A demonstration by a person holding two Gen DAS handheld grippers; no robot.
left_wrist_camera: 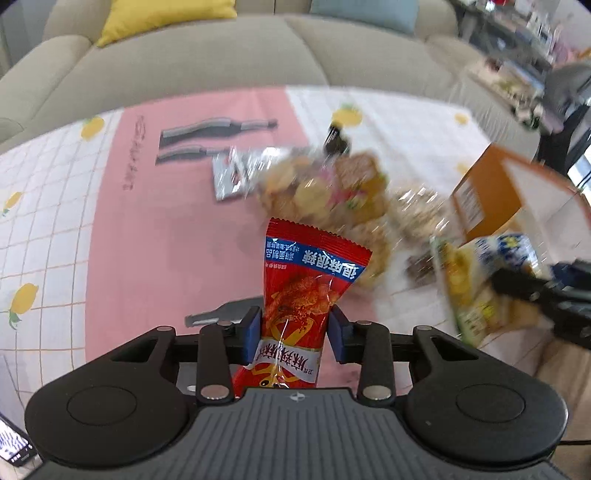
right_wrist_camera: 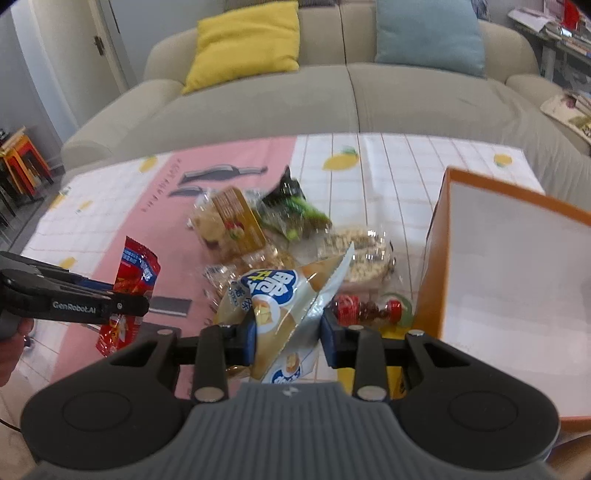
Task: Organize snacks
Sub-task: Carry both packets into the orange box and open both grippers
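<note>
One red packet point(left_wrist_camera: 312, 291) pinched in left fingers point(left_wrist_camera: 254, 328), one cream packet point(right_wrist_camera: 280, 310) in right.

A beige sofa point(right_wrist_camera: 332, 96) stands behind the bench point(right_wrist_camera: 406, 166), with a yellow cushion point(right_wrist_camera: 243, 44) and a pale blue cushion point(right_wrist_camera: 428, 35) leaning on its back. A lemon-print checked cloth point(left_wrist_camera: 44, 206) and a pink mat point(left_wrist_camera: 155, 229) cover the bench. Red and yellow stools point(right_wrist_camera: 22, 158) stand left.

I'm looking at a table point(right_wrist_camera: 406, 173) wearing a lemon-print checked cloth with a pink mat point(right_wrist_camera: 155, 221) lying over it. A heap of clear-wrapped snack packs point(right_wrist_camera: 236, 225) is sitting mid-table, an orange box point(right_wrist_camera: 436, 266) is standing at its right, and a candied-fruit skewer point(right_wrist_camera: 365, 308) is lying beside the box.
</note>
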